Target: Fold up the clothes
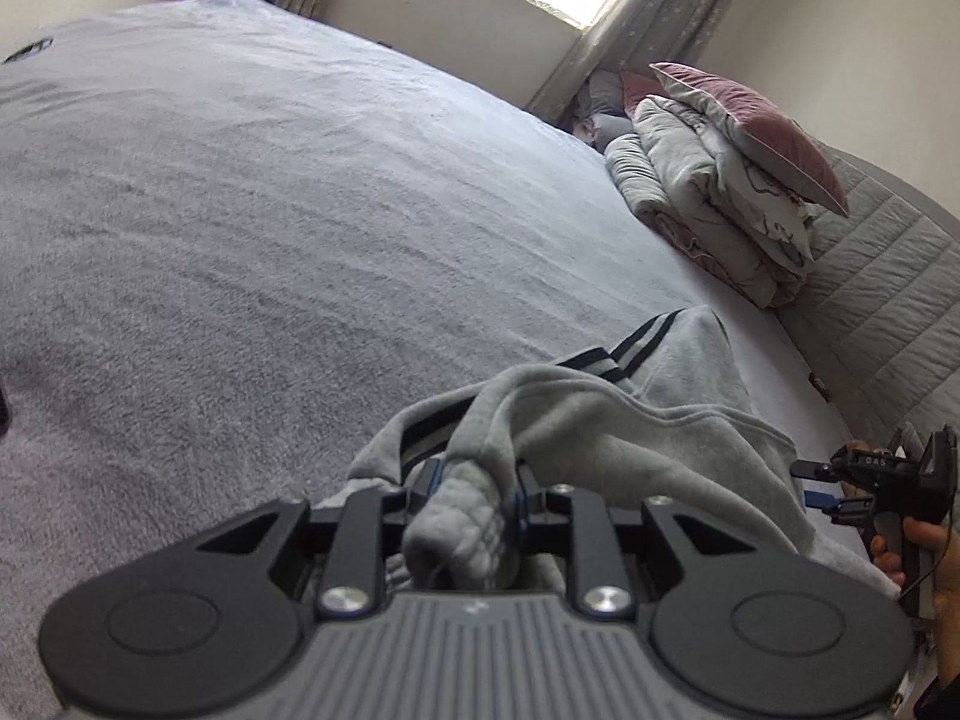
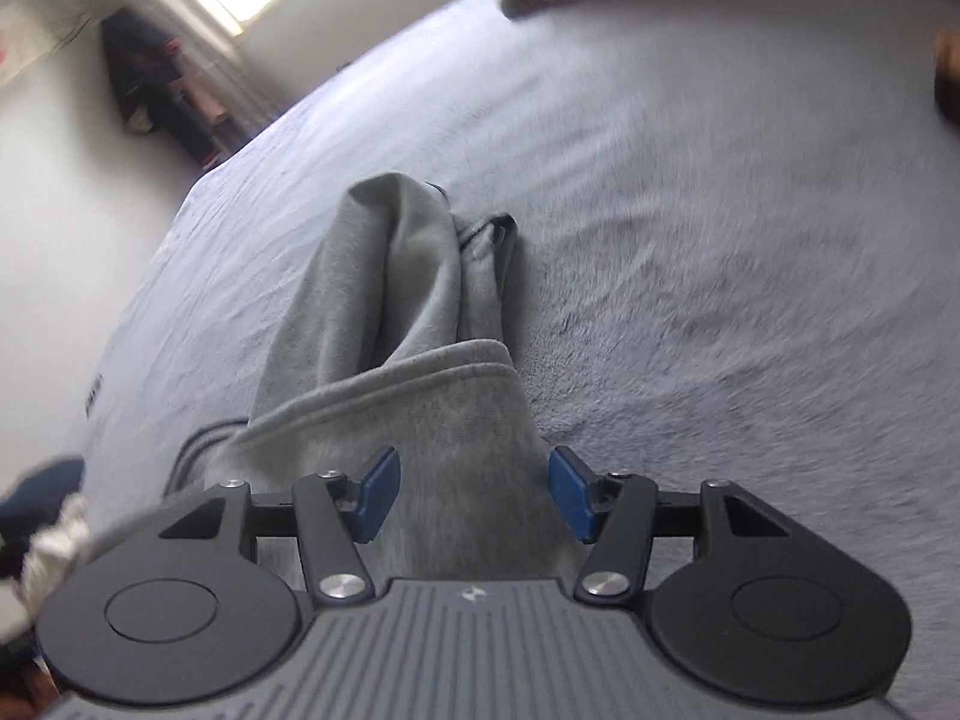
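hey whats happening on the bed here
A person is folding a grey garment with dark stripes on a bed, with a tool in each hand. The left tool is shut on a bunched part of the fabric. The right tool stands open over another part of the garment, its blue pads off the cloth. Folded bedding and a pink pillow are stacked by the headboard.

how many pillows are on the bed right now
1 clearly: a pink pillow on top of the folded bedding stack by the headboard. More may be hidden behind the stack.
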A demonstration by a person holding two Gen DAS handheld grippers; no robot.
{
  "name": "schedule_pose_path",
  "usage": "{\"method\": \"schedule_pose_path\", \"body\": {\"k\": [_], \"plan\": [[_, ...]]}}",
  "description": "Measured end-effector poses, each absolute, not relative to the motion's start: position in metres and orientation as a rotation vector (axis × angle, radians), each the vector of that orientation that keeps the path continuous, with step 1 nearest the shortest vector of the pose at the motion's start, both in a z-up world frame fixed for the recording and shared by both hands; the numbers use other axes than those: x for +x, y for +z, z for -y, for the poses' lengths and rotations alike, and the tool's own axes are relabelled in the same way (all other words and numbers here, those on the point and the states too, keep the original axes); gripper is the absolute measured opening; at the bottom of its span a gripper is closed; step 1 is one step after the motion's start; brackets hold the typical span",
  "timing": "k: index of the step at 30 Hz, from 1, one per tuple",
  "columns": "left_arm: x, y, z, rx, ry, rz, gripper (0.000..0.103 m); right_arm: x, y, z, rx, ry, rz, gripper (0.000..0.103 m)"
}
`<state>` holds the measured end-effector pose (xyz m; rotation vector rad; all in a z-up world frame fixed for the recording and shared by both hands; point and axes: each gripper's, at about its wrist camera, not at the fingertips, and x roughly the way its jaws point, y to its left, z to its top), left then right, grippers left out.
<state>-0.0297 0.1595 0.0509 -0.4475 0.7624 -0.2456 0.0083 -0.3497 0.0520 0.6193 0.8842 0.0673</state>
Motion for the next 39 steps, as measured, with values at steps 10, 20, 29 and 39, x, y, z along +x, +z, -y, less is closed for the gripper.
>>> {"method": "schedule_pose_path", "body": {"k": [10,20,29,39], "plan": [[-0.006,0.03,-0.155,-0.521,-0.235,-0.839,0.067,0.058,0.037,0.326,0.74,0.044,-0.88,0.084],[0.008,0.037,-0.172,-0.678,-0.157,-0.85,0.08,0.077,0.038,0.309,0.645,0.1,-0.867,0.093],[0.011,0.027,-0.166,-0.658,-0.116,-0.88,0.088,0.072,0.035,0.3,0.596,0.09,-0.822,0.092],[0.027,0.018,-0.137,-0.538,-0.075,-0.893,0.088,0.068,0.041,0.291,0.505,0.068,-0.787,0.035]]}}
